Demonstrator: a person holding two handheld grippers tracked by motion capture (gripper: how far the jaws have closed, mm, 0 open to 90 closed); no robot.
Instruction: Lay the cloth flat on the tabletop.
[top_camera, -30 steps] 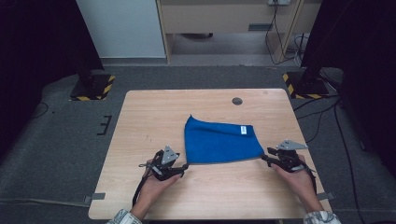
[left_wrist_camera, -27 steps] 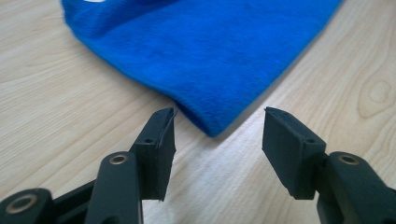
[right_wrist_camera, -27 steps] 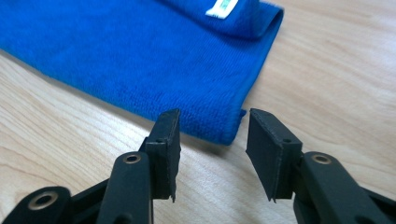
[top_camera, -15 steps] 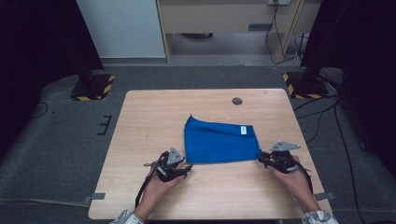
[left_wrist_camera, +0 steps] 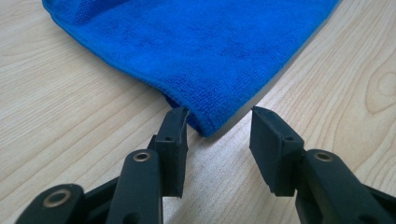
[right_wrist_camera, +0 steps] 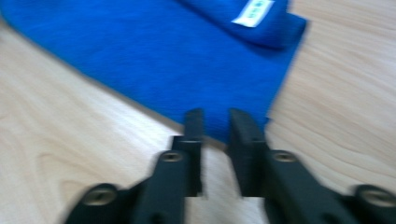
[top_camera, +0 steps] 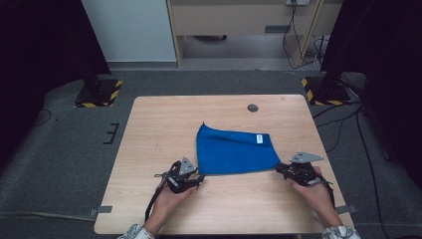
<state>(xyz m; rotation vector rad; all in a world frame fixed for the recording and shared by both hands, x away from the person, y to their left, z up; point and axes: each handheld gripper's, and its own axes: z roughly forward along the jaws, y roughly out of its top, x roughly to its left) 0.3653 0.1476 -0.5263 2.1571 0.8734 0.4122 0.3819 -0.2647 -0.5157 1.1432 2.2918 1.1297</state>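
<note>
— Jaws first: how do they stand on each side?

— On the left gripper (left_wrist_camera: 219, 133) they stand apart, and they have just been closing; the near left corner of the blue cloth (left_wrist_camera: 205, 51) pokes in between them. One pad (left_wrist_camera: 175, 135) touches the cloth's edge, the other stands clear of it, so nothing is pinched yet. The right gripper (right_wrist_camera: 215, 126) has a narrow gap. Its jaws closed a moment ago and have just eased a little wider, with the near right corner of the cloth at their tips. That view is blurred, so I cannot tell whether those pads press on the fabric.

— And the cloth itself?

— It lies flat on the wooden table (top_camera: 159, 129), folded over, with its white label (top_camera: 259, 139) near the far right edge. From the high view, the left gripper (top_camera: 200, 178) sits at the near left corner and the right gripper (top_camera: 279, 169) at the near right one.

— Which step is this, then?

— Taking hold of the two near corners, I judge, likely for another fold.

— What does the next move call for?

— The left jaws need to shut fully on their corner, catching every layer. The right grip wants checking before any lift. Then both hands should rise together, evenly, or the fold may skew and a corner slip free.
</note>
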